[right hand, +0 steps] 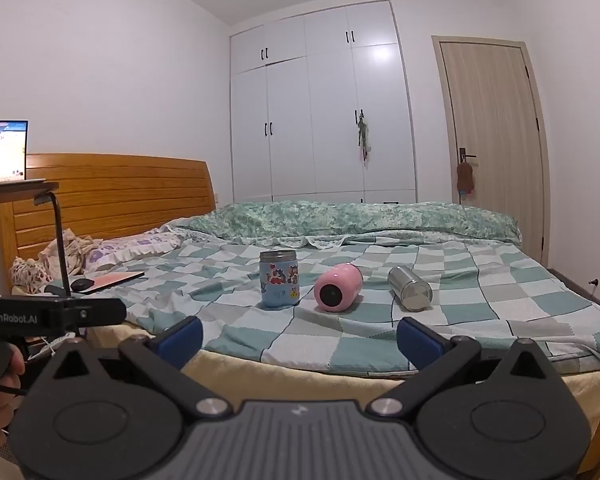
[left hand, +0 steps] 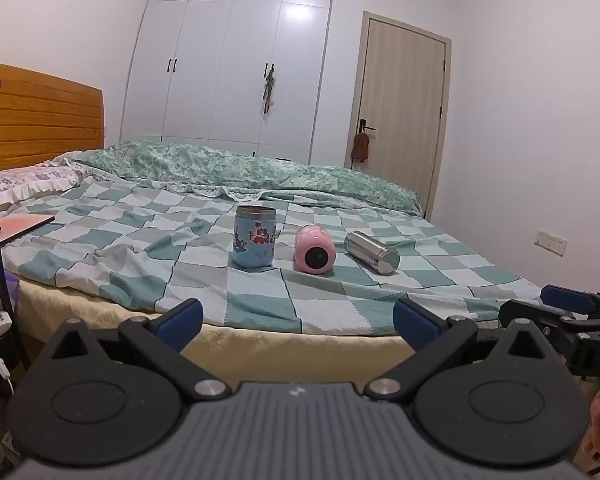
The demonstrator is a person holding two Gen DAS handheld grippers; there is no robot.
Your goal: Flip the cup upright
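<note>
Three cups sit in a row on the checkered bed cover. A blue sticker-covered cup stands upright on the left. A pink cup lies on its side in the middle, one end facing me. A steel cup lies on its side on the right. My left gripper is open and empty, short of the bed's near edge. My right gripper is open and empty, also short of the edge; it shows at the right of the left wrist view.
A pink laptop and a black mouse lie on the bed's left side. A rolled green quilt lies behind the cups. A stand with a screen is at the left. A wardrobe and door are behind.
</note>
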